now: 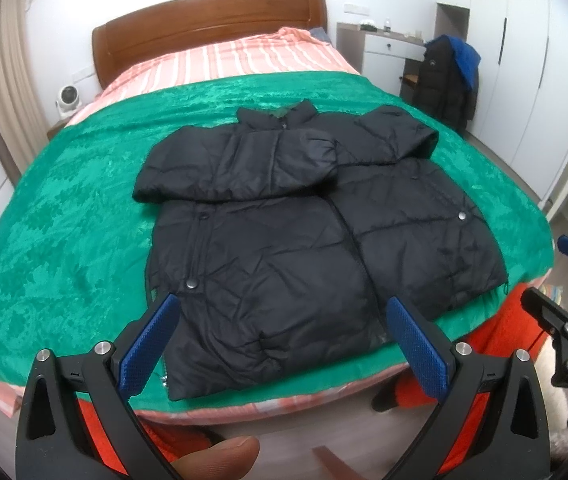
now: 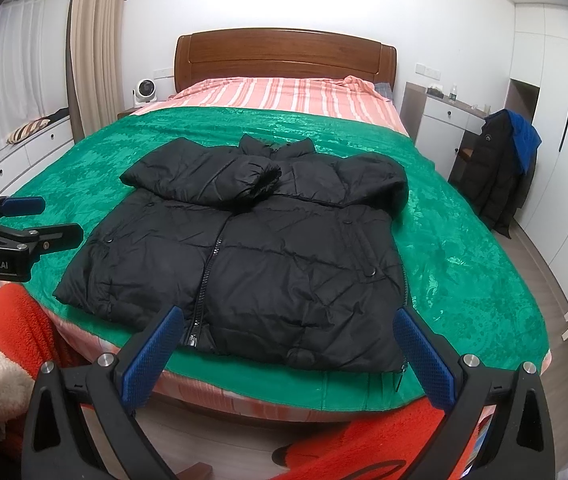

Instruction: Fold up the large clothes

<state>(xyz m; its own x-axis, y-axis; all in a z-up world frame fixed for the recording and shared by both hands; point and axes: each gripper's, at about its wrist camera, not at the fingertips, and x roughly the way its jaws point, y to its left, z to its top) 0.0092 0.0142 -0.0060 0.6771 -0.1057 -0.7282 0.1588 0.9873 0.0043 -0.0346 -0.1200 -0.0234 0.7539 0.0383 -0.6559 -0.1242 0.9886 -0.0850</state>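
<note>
Black puffer jacket fills near middle of bed; bare green blanket open on both sides and beyond collar. Both grippers, left and right, hang spread-jawed off foot edge, nothing between them and hem.

the left gripper, seen off to the left of the right gripper's camera, carries the white words "genrobot.ai" on the side of its black body. in the left wrist view, the right gripper at the far right shows faint raised letters on its black body, perhaps "das", too blurred to be sure.
</note>
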